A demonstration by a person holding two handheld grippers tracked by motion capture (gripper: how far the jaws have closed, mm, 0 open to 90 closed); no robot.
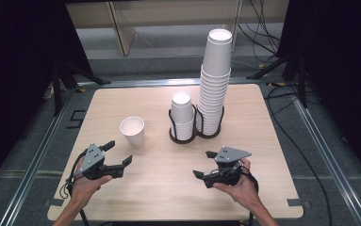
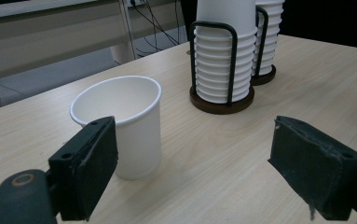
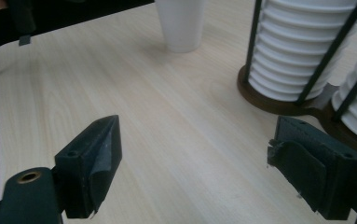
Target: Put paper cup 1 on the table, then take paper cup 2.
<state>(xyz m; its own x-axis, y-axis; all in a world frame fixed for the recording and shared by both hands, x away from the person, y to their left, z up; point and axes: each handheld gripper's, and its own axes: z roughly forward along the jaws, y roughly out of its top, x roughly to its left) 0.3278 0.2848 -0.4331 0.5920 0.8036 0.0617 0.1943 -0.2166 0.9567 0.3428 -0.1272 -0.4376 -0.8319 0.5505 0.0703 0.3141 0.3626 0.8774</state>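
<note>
The single paper cup (image 1: pixel 133 130) is found upright on the table (image 1: pixel 168 188), free of the spread, empty left tongs (image 1: pixel 119 153); the right tongs (image 1: pixel 204 164) are likewise spread and empty; an approach is judged under way, requiring closure around the cup wall.

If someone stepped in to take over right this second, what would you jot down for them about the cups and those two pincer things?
Left gripper: jaws open, nothing held, close to the single paper cup.
Right gripper: jaws open, nothing held, in front of the cup holder.
Cup stands upright, mouth up, alone on the table, left of the holder.
Short stack and tall stack sit upside down in the holder.
Done: one cup stands apart.
Left: probably its pickup or stacking.
</note>
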